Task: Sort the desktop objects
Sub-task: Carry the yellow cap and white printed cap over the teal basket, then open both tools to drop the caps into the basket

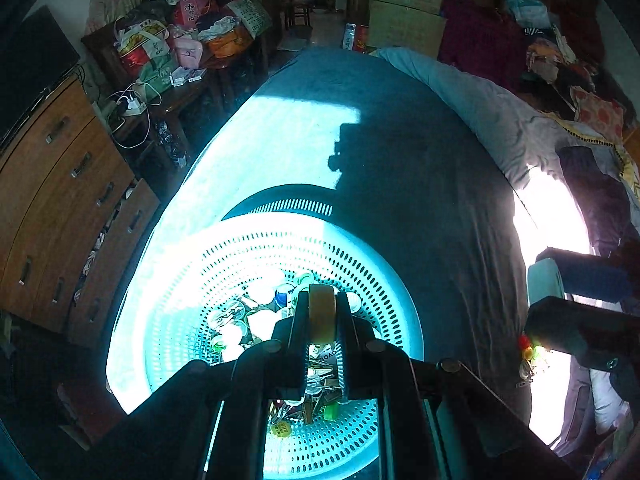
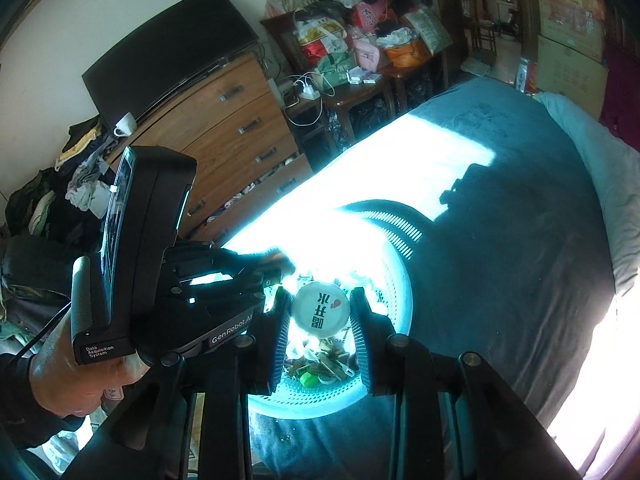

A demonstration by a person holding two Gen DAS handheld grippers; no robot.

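A round white perforated basket (image 1: pixel 224 272) sits on the blue bed cover, holding several bottle caps, clips and small bits. My left gripper (image 1: pixel 322 312) is shut on a brown tape roll (image 1: pixel 321 310), held upright over the basket's middle. My right gripper (image 2: pixel 320 314) is shut on a white bottle cap (image 2: pixel 320 311) with green characters and a red mark, above the basket (image 2: pixel 394 280). The left gripper's body (image 2: pixel 160 264) shows at left in the right wrist view, its tip over the basket.
A wooden chest of drawers (image 2: pixel 240 120) with a dark TV (image 2: pixel 172 64) stands to the left. A cluttered side table (image 1: pixel 176 60) is beyond it. A rumpled quilt (image 1: pixel 500 112) lies on the bed's right side. Bright sunlight washes the cover.
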